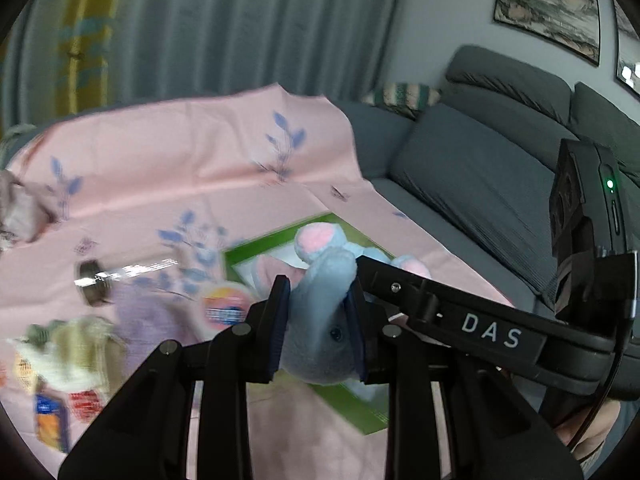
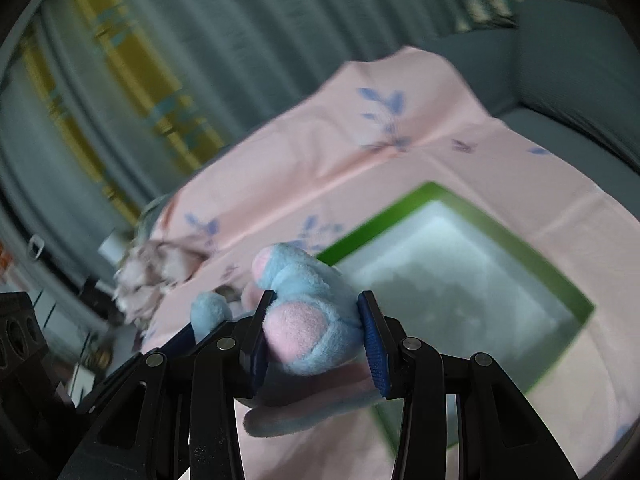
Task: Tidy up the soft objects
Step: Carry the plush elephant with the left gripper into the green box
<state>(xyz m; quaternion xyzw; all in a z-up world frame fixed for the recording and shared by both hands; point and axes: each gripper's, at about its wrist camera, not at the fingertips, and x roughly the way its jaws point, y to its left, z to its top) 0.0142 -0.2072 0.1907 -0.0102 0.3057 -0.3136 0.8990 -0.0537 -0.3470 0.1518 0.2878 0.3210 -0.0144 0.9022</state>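
both grippers pinch the same blue and pink plush (image 1: 320,320), held in the air above a green-rimmed tray (image 2: 516,248) on the pink cloth (image 1: 180,168). the left gripper (image 1: 318,312) has its fingers pressed into the toy's grey-blue head (one dark eye shows between the pads). the right gripper (image 2: 316,336) clamps a pink-soled foot end, its pads sinking into the fur; in the left view its black body, marked das, crosses in from the right just beside the toy. the tray's white floor looks bare in the right view, though blur makes that hard to tell. on the cloth to the left lie a metal weight (image 1: 94,284), a lilac cloth (image 1: 148,320), a cream fuzzy item (image 1: 68,356) and some blurred packets (image 1: 52,420). a grey sofa (image 1: 480,184) stands behind.
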